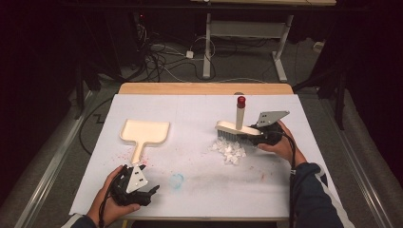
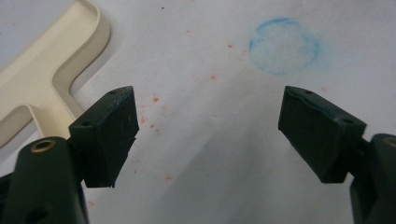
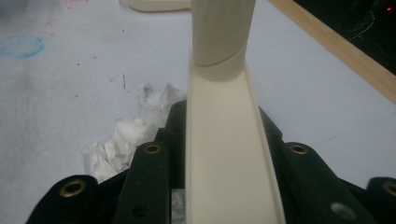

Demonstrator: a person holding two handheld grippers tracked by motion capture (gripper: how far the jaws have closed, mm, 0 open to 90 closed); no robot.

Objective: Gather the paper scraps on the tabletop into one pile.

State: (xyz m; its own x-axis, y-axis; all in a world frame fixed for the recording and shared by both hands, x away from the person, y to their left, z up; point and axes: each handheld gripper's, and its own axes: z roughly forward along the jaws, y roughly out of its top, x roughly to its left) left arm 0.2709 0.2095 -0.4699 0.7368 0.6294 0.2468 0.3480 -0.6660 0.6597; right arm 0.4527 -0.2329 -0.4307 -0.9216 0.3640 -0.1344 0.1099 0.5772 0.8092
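A cream brush (image 1: 231, 128) with an upright handle and red tip stands on the white sheet at the right. My right gripper (image 1: 248, 137) is shut on the brush's head (image 3: 224, 154), its black jaws pressed on both long sides. The bristles touch a heap of crumpled white paper scraps (image 1: 229, 151), which lie to the left of the brush (image 3: 122, 140). A cream dustpan (image 1: 145, 133) lies flat at the left, handle toward me. My left gripper (image 1: 150, 192) rests near the front left edge, open over bare sheet (image 2: 208, 133), with the dustpan's handle (image 2: 44, 84) beside its left jaw.
A faint blue ring (image 1: 177, 180) and red specks mark the white sheet (image 1: 199, 109). A strip of wooden table edge (image 1: 204, 88) runs along the far side. Beyond it are a desk frame (image 1: 207, 47) and cables on the floor.
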